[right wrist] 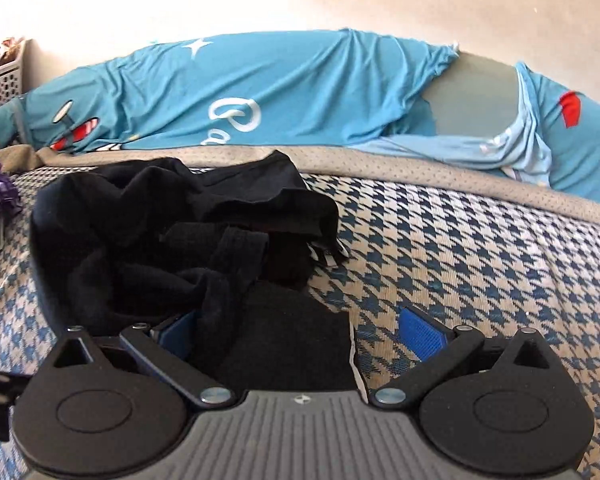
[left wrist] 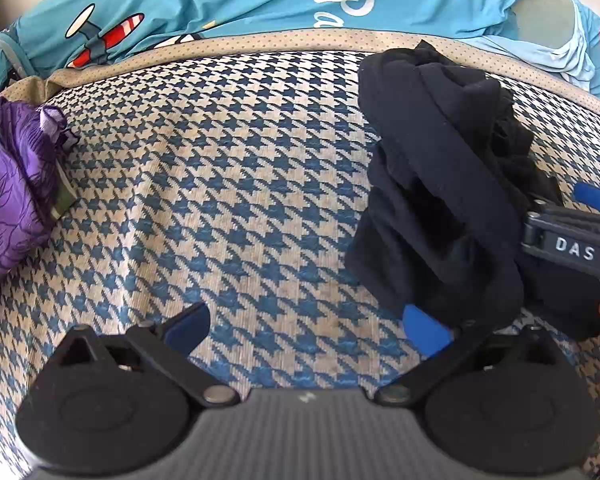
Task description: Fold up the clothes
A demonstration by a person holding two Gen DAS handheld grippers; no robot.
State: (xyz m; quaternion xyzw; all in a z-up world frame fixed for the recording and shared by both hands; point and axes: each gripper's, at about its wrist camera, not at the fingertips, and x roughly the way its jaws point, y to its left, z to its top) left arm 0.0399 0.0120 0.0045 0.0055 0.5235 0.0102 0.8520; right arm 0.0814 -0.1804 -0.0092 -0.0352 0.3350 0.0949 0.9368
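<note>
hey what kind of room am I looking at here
Probably a bedroom or living room at home. A houndstooth-patterned cover spreads over a soft surface, a crumpled black garment lies on it, and a blue printed sheet drapes behind, near a white perforated basket.

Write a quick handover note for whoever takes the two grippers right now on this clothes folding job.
Left gripper: open, empty, over the houndstooth bedspread.
Right gripper: open, black cloth lying between its fingers, not clamped.
Black garment: crumpled heap on the bedspread, unfolded.
Purple garment: bunched at the left edge.
Blue shirt: spread along the back.
Done: nothing folded. Left: flatten and fold the black one.
</note>
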